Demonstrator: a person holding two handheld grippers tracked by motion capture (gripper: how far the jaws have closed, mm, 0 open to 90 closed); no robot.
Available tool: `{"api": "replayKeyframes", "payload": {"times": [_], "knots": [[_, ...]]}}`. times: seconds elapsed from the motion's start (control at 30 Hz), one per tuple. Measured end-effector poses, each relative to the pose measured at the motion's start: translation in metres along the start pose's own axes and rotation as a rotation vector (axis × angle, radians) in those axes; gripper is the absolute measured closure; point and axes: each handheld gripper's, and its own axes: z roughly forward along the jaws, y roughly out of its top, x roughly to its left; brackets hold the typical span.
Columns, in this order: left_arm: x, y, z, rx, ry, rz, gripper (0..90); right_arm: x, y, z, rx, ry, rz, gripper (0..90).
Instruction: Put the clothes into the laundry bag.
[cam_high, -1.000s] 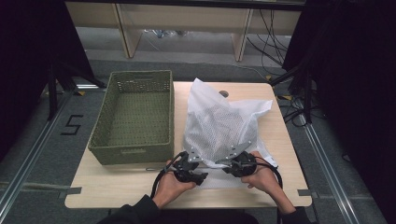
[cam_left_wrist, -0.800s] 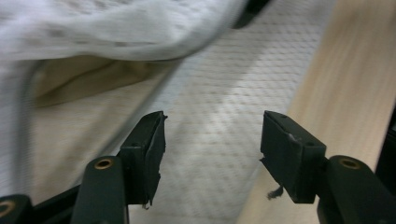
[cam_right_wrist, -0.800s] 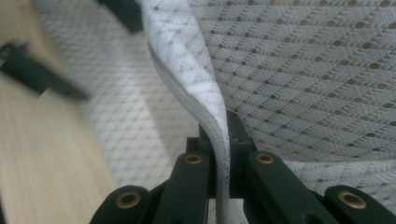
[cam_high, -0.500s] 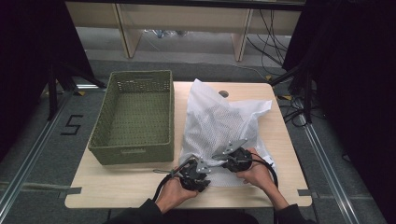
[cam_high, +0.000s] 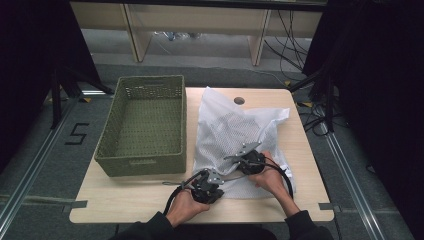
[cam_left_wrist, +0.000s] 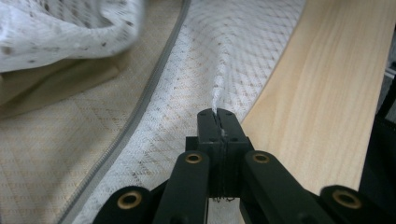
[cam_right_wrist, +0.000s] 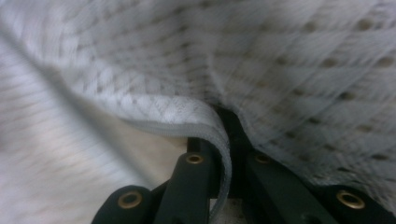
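A white mesh bag (cam_high: 235, 125) with a grey zipper (cam_left_wrist: 140, 112) lies on the right half of the wooden table (cam_high: 125, 202). My left gripper (cam_high: 220, 189) is at the bag's near left corner. Its jaws have just closed and now pinch a thin ridge of the mesh (cam_left_wrist: 218, 100), with bare wood beside it. My right gripper (cam_high: 239, 162) sits farther in on the bag, shut on its upper layer. The hemmed edge of that layer (cam_right_wrist: 205, 119) drapes over the jaws and hides their tips.
A green woven basket (cam_high: 140, 165) stands on the table's left half, close to the bag's left edge. A dark round hole (cam_high: 239, 100) marks the table's far side. Shelving and cables lie on the floor beyond.
The right hand has shifted a little left and away from the person, taking the mesh with it. The left hand has stayed at the bag's near corner.
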Motion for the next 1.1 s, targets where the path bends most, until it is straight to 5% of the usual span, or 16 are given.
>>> {"api": "replayKeyframes", "payload": {"times": [0.27,0.43,0.63,0.7,0.8,0.83,0.97,1.1], "knots": [[0.000,0.000,0.000,-0.002,-0.007,-0.009,89.6,-0.031,0.013,0.015,-0.017,-0.080,0.051,90.0],[0.000,-0.001,0.001,-0.011,-0.007,-0.011,89.2,-0.032,0.015,0.015,-0.003,-0.082,0.021,90.0],[-0.001,-0.002,0.001,-0.021,-0.011,-0.020,88.8,-0.018,0.005,-0.011,-0.013,-0.033,-0.025,89.9],[-0.001,-0.002,0.001,-0.021,-0.007,-0.018,88.7,-0.016,0.003,-0.016,-0.016,-0.025,-0.005,90.0],[0.000,-0.002,0.000,-0.022,-0.006,0.001,88.6,-0.011,-0.004,-0.026,-0.015,0.019,-0.013,90.0],[0.000,-0.002,0.000,-0.020,0.014,-0.010,88.6,-0.005,-0.009,-0.031,-0.002,0.077,-0.029,90.0],[-0.002,-0.002,0.000,-0.018,0.010,-0.014,88.5,0.002,-0.017,-0.032,0.019,0.095,-0.075,90.0],[-0.003,-0.002,0.000,-0.014,-0.003,-0.001,88.0,0.002,-0.021,-0.031,0.042,0.090,-0.066,89.6]]}}
